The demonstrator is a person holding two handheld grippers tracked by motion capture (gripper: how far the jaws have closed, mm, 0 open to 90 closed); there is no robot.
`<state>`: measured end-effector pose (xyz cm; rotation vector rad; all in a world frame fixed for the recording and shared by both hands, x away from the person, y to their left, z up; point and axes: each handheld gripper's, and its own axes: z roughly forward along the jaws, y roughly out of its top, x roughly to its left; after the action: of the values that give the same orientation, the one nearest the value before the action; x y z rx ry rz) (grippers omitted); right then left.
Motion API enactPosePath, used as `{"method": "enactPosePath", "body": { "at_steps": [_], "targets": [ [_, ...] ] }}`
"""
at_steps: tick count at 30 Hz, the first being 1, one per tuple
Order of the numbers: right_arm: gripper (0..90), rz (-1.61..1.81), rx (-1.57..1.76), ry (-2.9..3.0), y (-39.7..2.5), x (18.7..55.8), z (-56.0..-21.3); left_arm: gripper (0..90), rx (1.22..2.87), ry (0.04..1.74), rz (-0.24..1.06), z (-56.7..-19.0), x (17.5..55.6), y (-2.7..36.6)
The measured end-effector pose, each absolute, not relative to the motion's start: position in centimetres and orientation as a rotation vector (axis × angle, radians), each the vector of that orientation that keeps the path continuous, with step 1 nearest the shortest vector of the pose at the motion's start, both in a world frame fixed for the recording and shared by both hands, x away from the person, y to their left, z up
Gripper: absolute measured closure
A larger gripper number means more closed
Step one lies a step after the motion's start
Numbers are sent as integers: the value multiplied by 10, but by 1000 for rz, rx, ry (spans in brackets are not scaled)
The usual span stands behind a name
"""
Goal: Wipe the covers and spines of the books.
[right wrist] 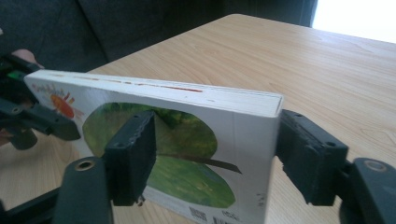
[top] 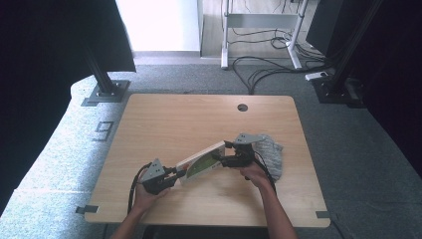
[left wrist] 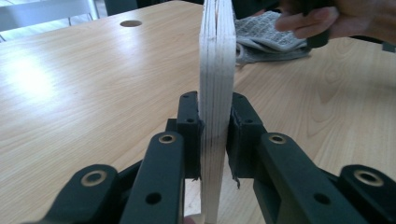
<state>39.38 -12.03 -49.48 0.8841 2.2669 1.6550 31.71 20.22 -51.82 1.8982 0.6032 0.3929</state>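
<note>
I have the book (top: 203, 162) held up off the tabletop (top: 164, 124), just below and right of its centre, lying on a slant from 8 o'clock up to 2 o'clock between my two tools. It is a thick board book with a white cover carrying a big green leaf shape and a small orange sun in one corner. In the left gripper view the book (left wrist: 216, 93) stands on edge, its layered white pages facing me, and the left hand-held gripper (left wrist: 215, 135) is clamped on it, one black jaw pressed against each cover. In the right gripper view the book (right wrist: 177, 140) shows its green cover; the right hand-held gripper (right wrist: 215, 154) straddles the spine end, one jaw flat on the cover, the other just beside the spine, and I cannot tell whether that one touches. From the high view the left hand-held gripper (top: 171, 173) sits at the book's 8 o'clock end and the right hand-held gripper (top: 226, 154) at its 2 o'clock end. At 3 o'clock of the book, behind my right hand (top: 256, 174), a crumpled grey cloth (top: 271, 152) lies on the tabletop.
</note>
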Motion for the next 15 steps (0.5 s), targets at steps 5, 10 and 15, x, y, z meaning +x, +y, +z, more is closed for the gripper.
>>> {"method": "enactPosePath", "body": {
  "at_steps": [5,10,15],
  "targets": [
    [385,1625,880,2272,-123,387,-493,740,1893,626,402,-518,320,206],
    [458,1622,877,2252,-126,379,-495,705,1879,650,401,-518,322,209],
    [493,1617,886,2244,-129,372,-496,671,1869,667,402,-519,324,209]
  ]
}}
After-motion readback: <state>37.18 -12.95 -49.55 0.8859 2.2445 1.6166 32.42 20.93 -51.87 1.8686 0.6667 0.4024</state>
